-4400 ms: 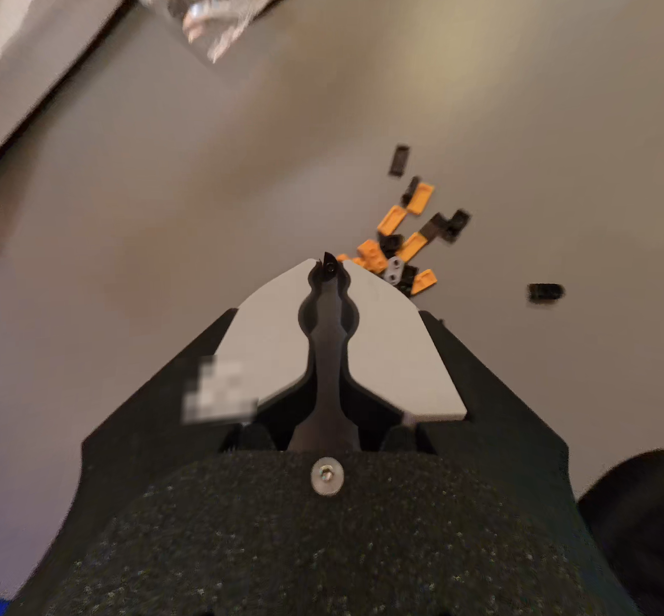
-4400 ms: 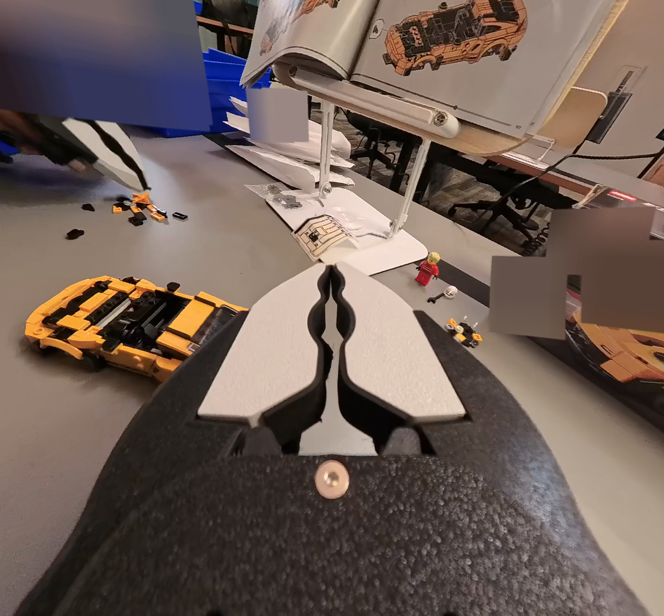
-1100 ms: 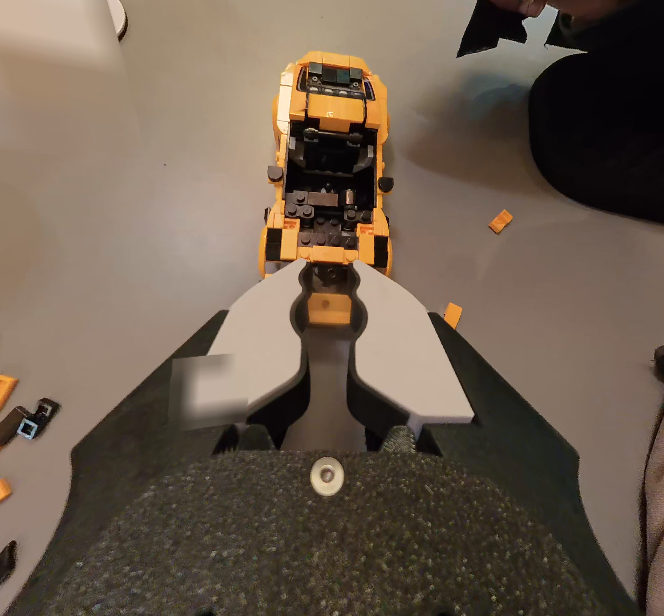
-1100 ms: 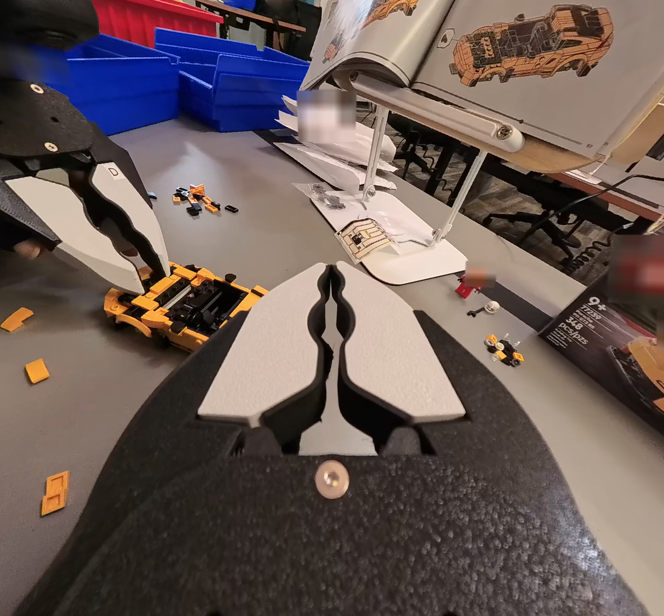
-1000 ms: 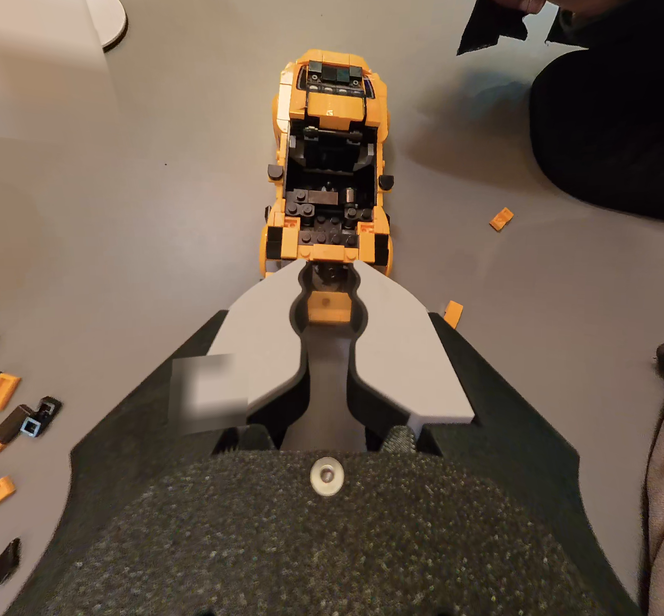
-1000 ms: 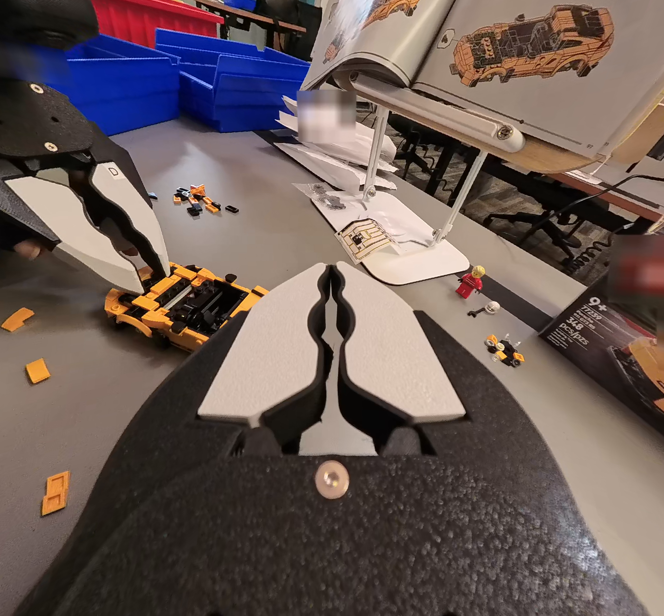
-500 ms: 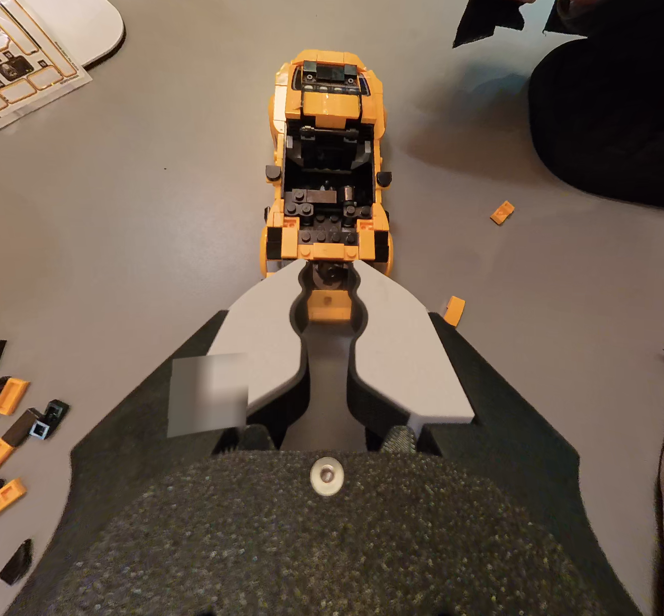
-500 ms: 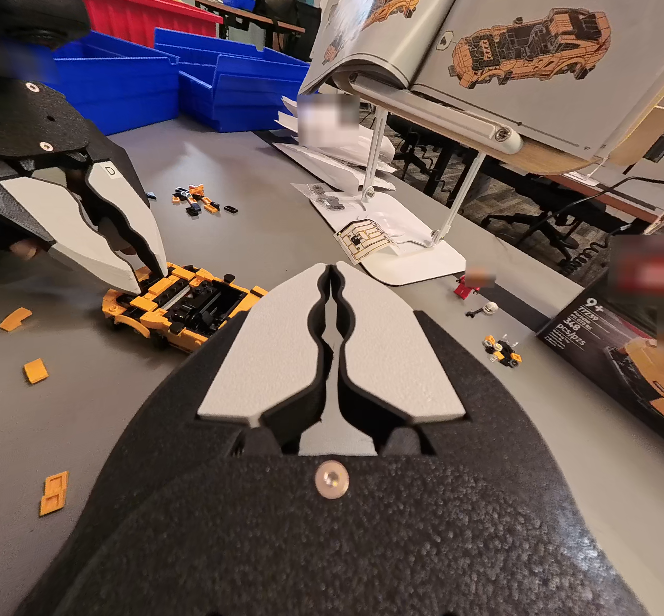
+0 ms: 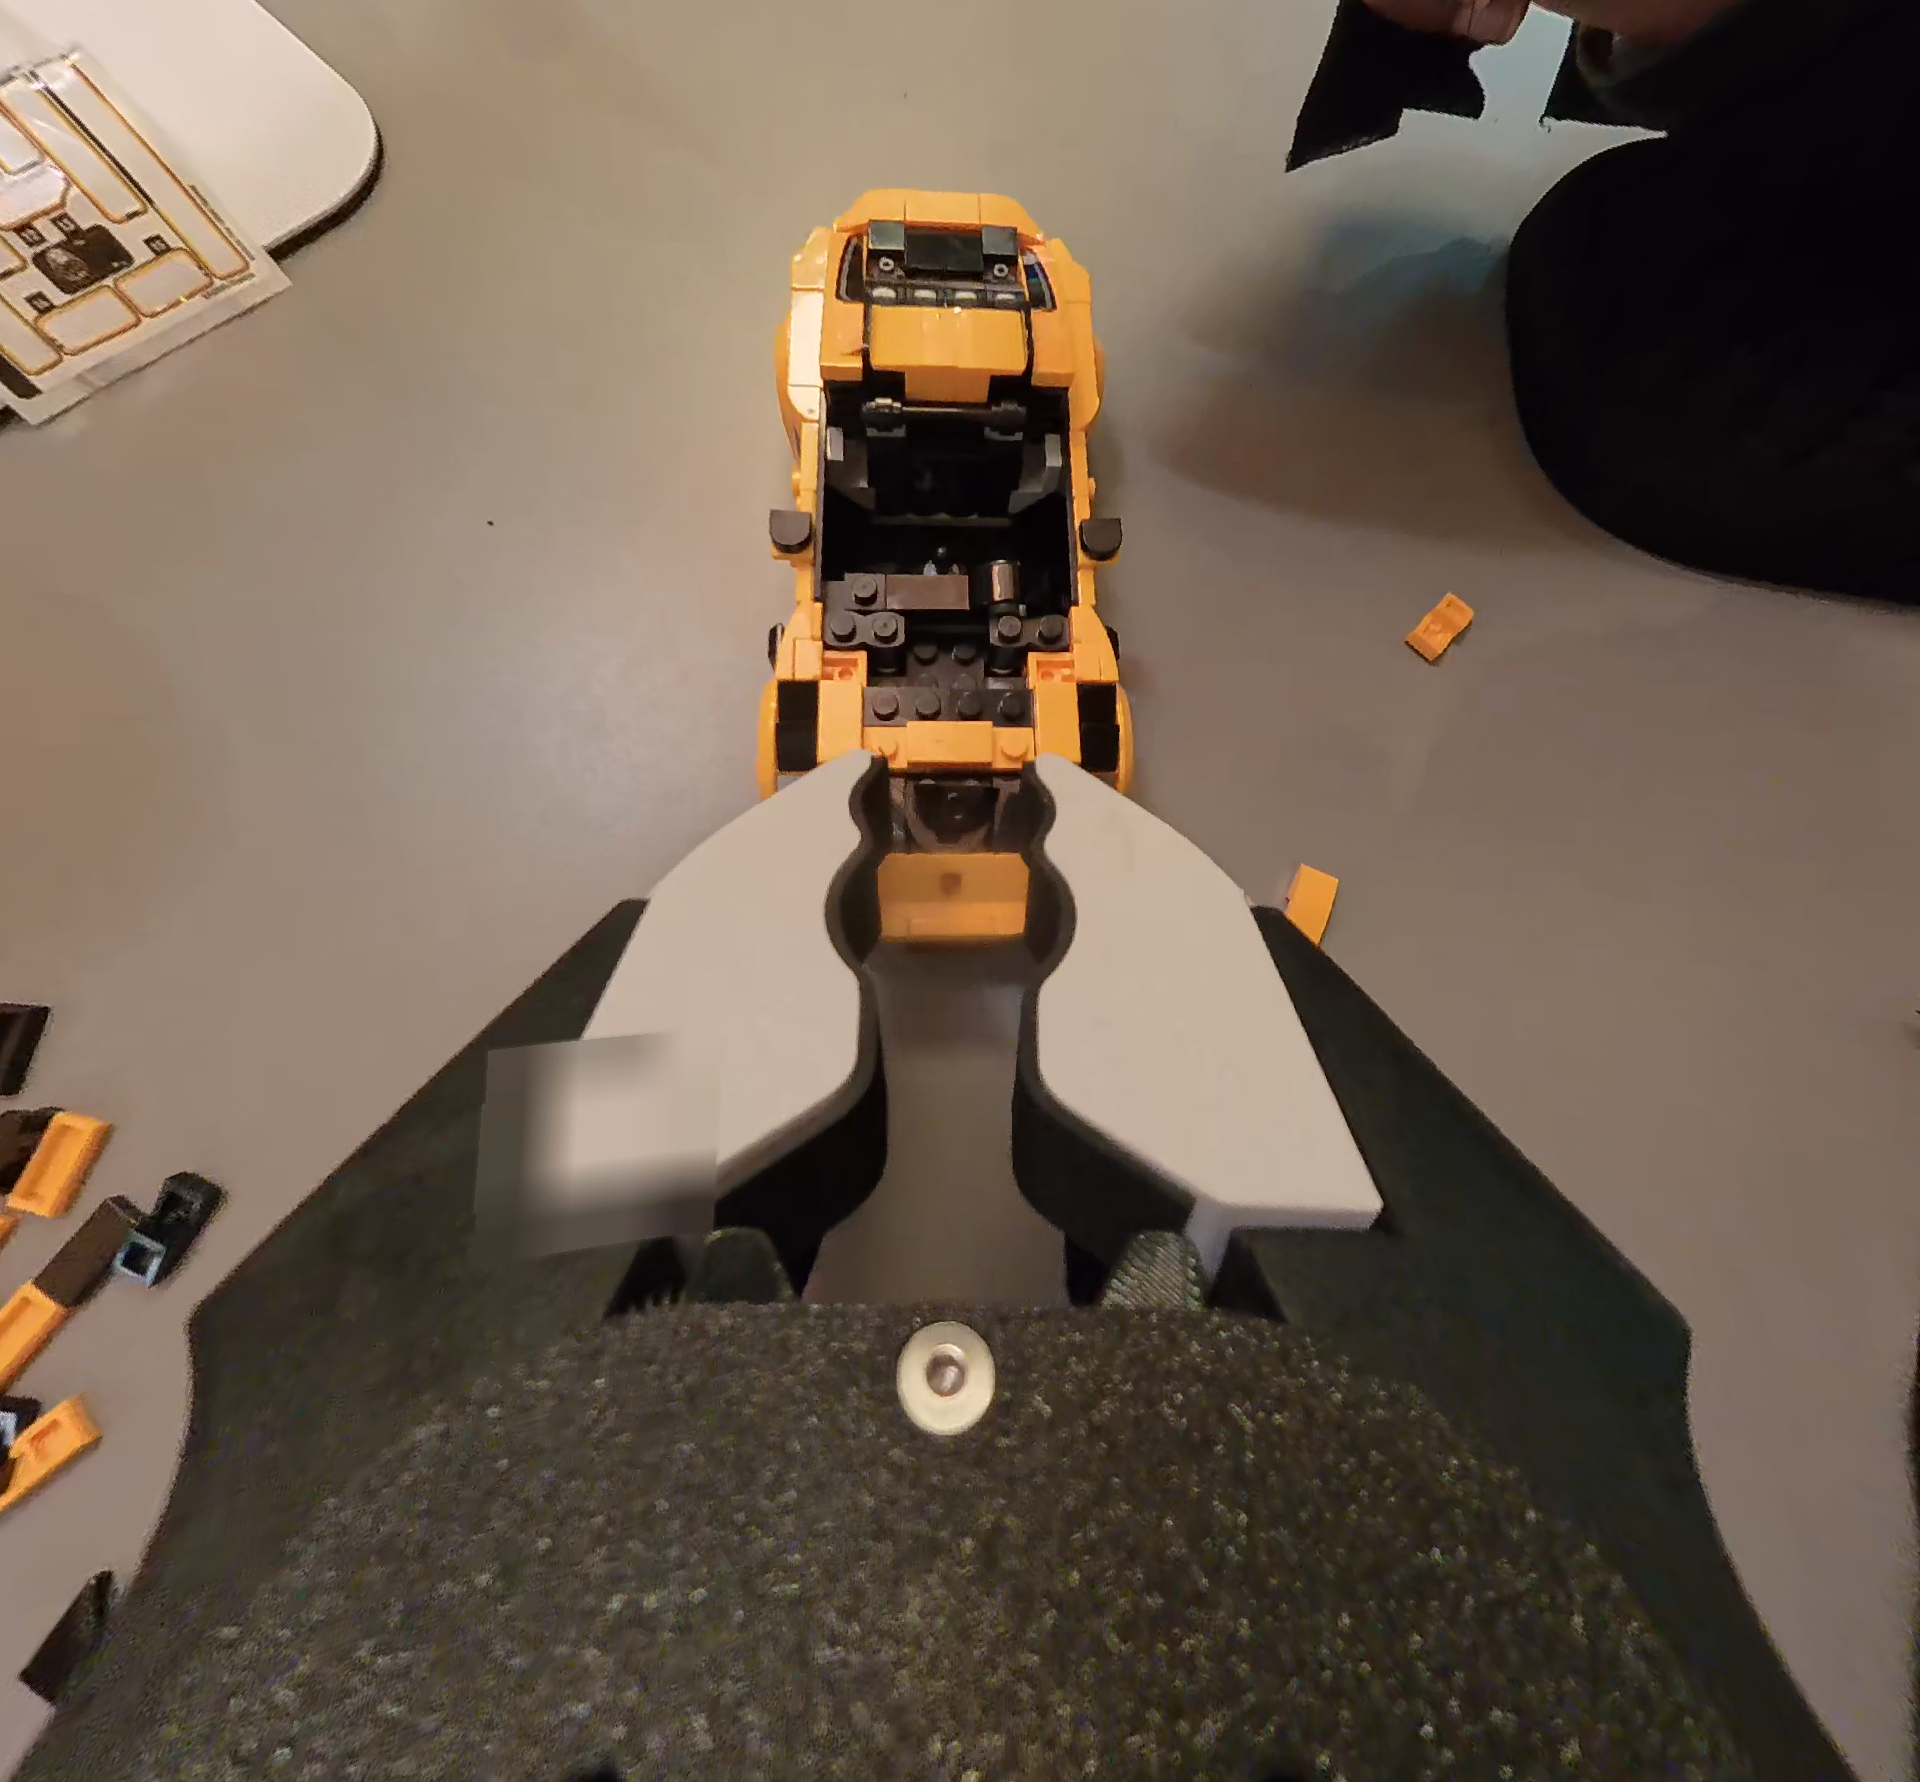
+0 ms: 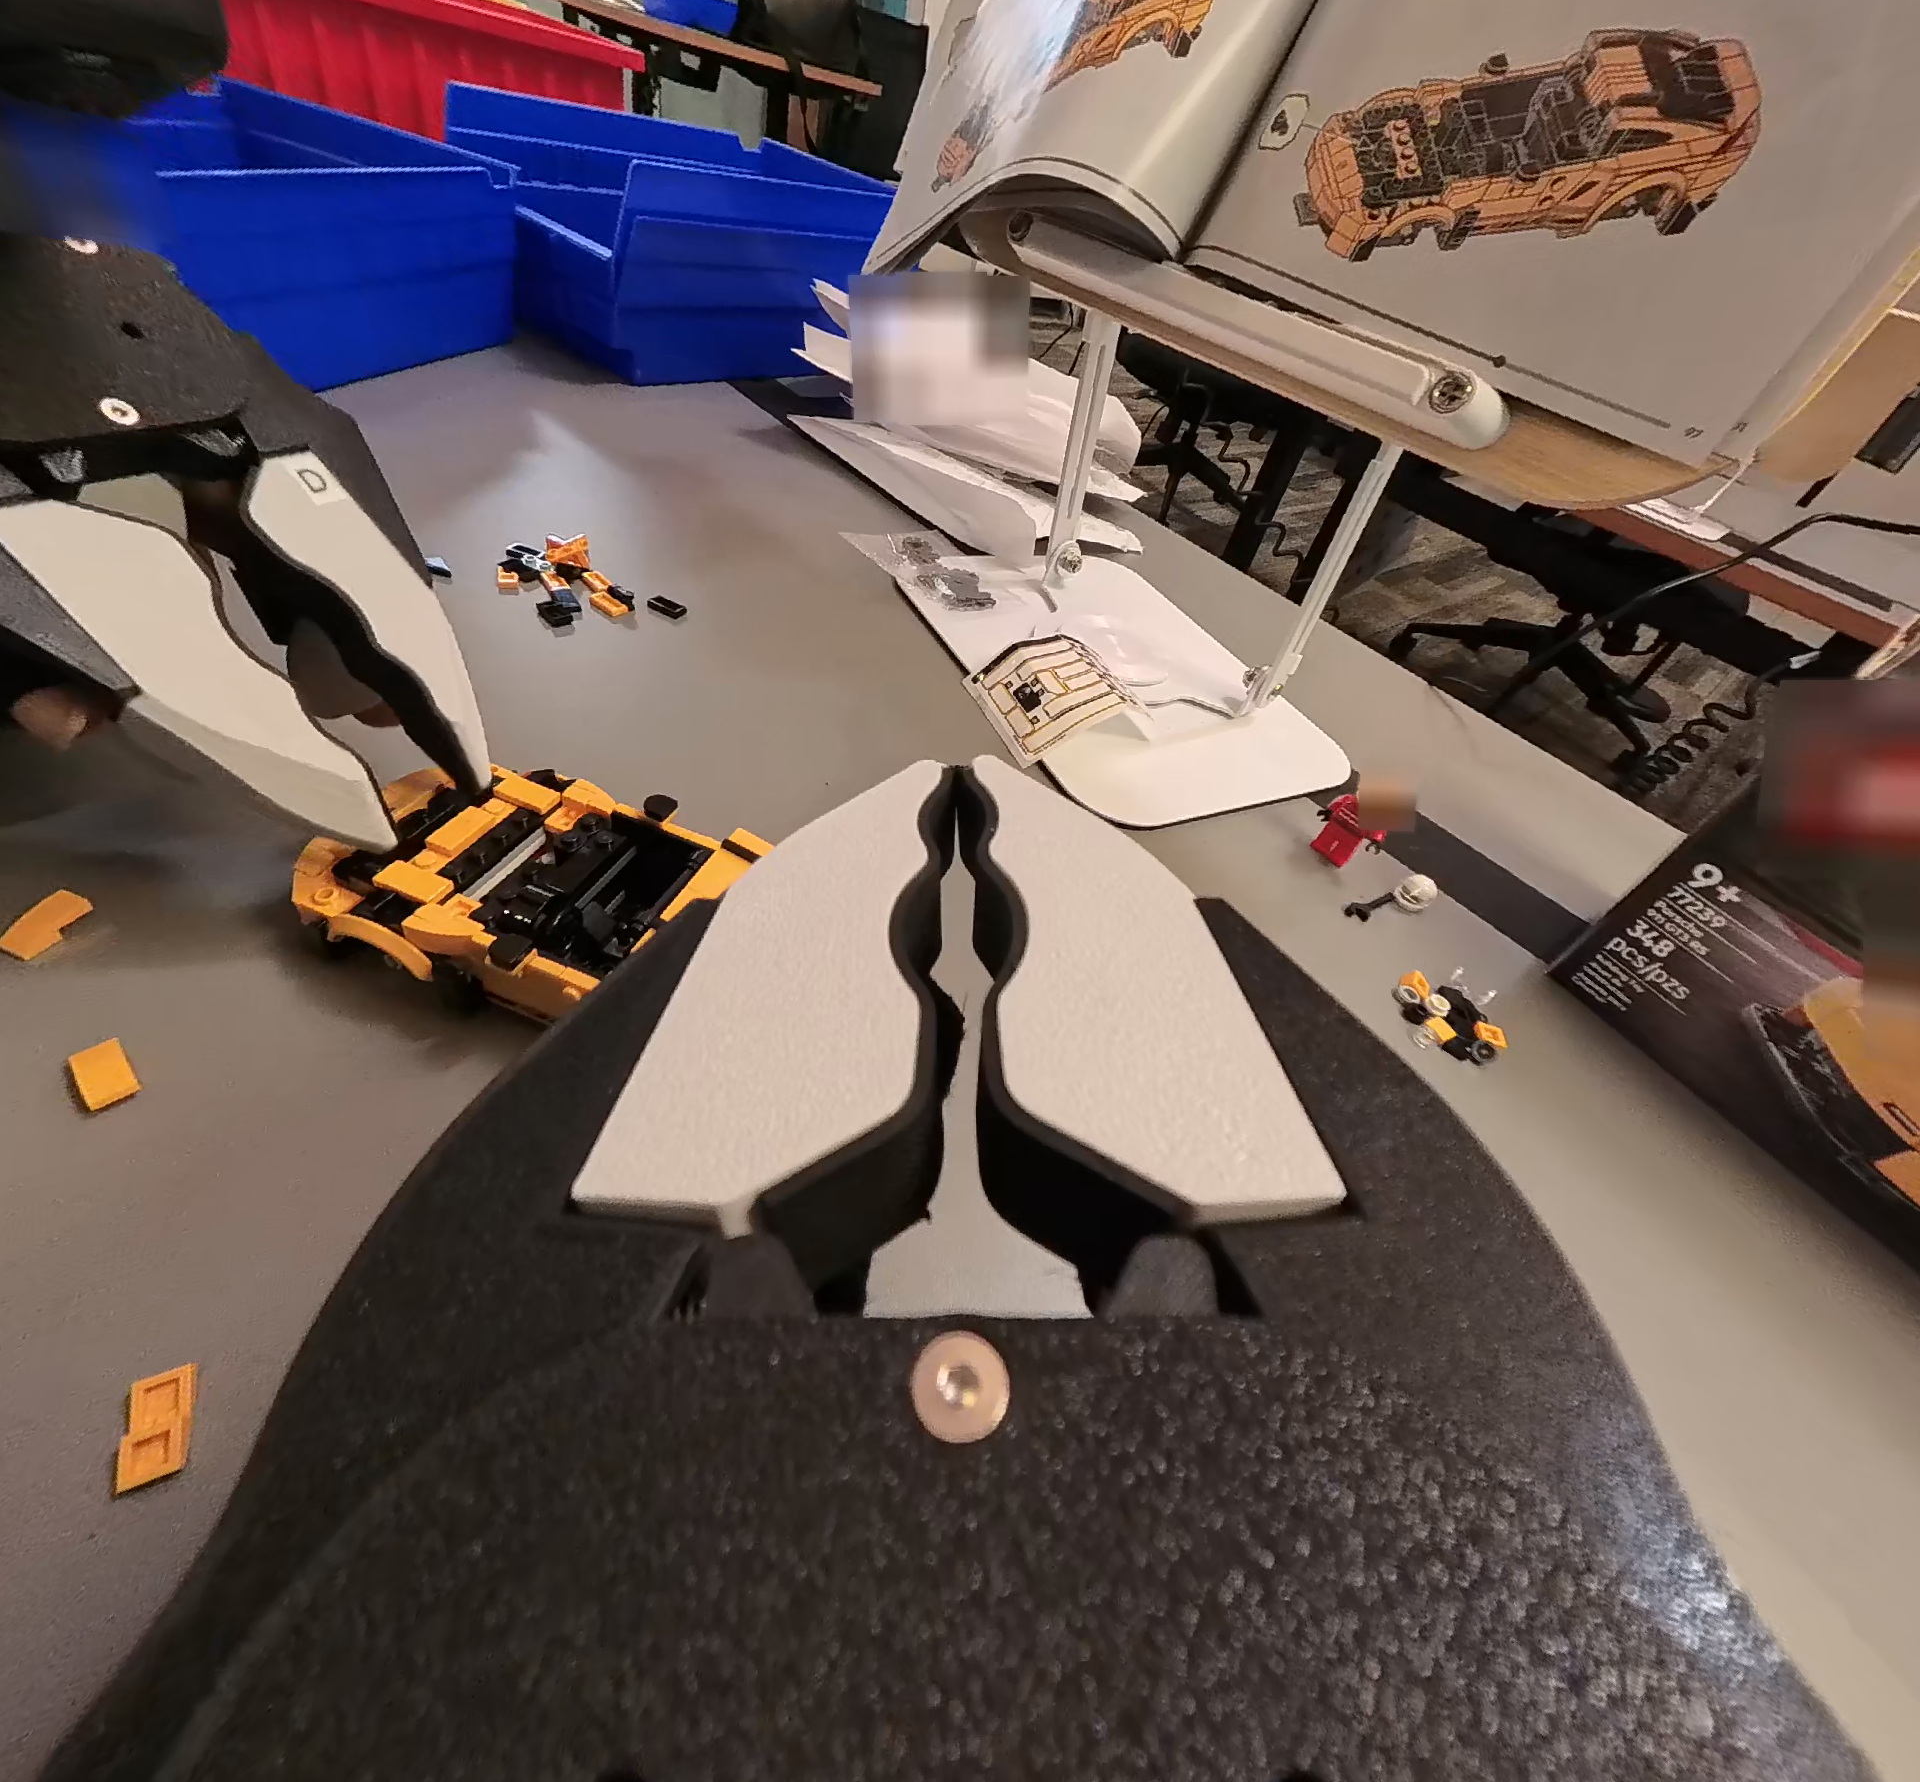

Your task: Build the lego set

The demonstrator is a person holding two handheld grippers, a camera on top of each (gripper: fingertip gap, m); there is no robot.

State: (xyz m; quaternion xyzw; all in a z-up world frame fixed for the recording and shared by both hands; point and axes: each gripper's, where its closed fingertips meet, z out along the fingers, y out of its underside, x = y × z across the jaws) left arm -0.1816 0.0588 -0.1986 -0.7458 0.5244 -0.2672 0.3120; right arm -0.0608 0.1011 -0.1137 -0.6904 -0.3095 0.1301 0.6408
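The orange and black Lego car (image 9: 940, 485) stands on the grey table, its cabin open. My left gripper (image 9: 953, 776) is open, and its fingertips straddle the car's near end. A small black piece (image 9: 951, 813) sits on the car between them. In the right wrist view the left gripper (image 10: 431, 802) points down onto the end of the car (image 10: 520, 885). My right gripper (image 10: 954, 776) is shut and empty, held above the table to the right of the car.
Loose orange plates (image 9: 1439, 626) (image 10: 102, 1072) lie around the car. A parts pile (image 10: 566, 579) lies farther back. The instruction book (image 10: 1455, 122) rests on a white stand (image 10: 1195, 745) with a sticker sheet (image 10: 1049, 698). The set's box (image 10: 1766, 984), a minifigure (image 10: 1345, 828) and blue bins (image 10: 416, 257) are nearby. Some 15 centimetres of space lies between my two pairs of fingers.
My left gripper carried a small black piece from the parts pile to the car's near end and now stands open around it. Over the last second it tilted slightly. My right gripper barely moved.
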